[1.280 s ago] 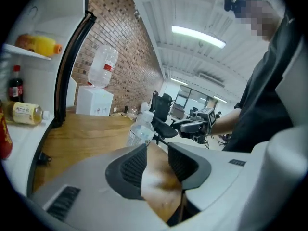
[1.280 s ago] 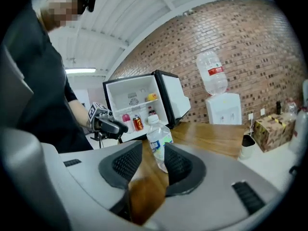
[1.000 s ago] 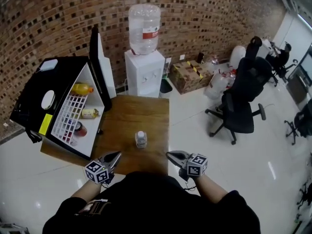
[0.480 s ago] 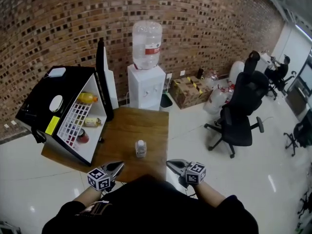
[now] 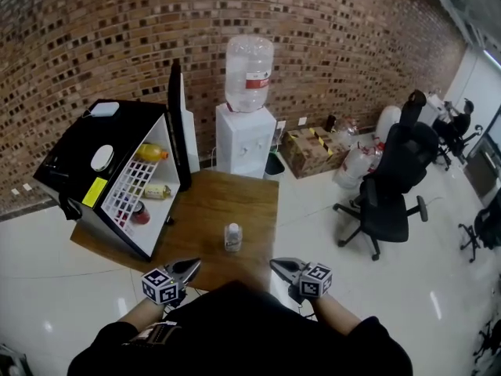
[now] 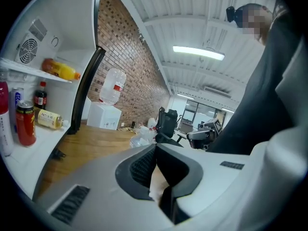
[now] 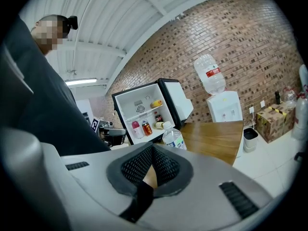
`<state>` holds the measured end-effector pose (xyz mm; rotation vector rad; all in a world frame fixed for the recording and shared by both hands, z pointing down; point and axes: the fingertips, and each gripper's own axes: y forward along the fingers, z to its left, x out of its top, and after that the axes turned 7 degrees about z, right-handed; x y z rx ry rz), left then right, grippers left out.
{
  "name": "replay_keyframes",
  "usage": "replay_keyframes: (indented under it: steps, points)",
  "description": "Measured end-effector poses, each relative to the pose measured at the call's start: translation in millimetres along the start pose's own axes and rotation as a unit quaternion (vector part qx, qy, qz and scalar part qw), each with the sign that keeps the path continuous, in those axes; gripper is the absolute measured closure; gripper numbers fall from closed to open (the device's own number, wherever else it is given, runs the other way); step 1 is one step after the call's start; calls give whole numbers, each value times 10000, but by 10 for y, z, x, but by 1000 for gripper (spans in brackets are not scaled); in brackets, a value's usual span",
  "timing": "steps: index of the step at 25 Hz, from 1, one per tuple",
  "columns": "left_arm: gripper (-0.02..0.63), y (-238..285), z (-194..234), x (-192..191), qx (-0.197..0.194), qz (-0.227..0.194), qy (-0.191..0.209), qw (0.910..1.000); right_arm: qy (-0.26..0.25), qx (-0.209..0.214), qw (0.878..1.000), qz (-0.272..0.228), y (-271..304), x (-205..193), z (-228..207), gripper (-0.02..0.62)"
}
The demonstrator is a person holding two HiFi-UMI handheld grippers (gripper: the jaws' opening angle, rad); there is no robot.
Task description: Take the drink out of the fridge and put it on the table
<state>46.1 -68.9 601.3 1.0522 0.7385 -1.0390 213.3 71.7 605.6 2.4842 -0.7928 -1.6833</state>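
Bottle (image 5: 232, 236) upright on table (image 5: 211, 198), clear of open fridge (image 5: 78, 155). Left gripper (image 5: 188, 267) & right gripper (image 5: 280, 266) closed, empty, held back near the body; a careless forward swing could topple it.

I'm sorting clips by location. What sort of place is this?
Likely an office break corner: a water cooler stands against the brick wall, office chairs sit at right, and an open mini fridge rests on a table.

You are facing a brick wall (image 5: 94, 22), a water dispenser (image 5: 246, 139) standing against it. A black office chair (image 5: 391, 186) is sitting on the glossy white floor (image 5: 438, 288).
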Motion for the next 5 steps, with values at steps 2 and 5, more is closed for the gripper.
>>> replay_keyframes:
  steps: [2,5]
  points:
    - [604,-3,10,4,-9,11,-9,10000,-8,-8,10000,13,12,-19,-6,594]
    - [604,-6,13,7,-43,39,5,10000,-14,-31,10000,16,20,-65,-22,594]
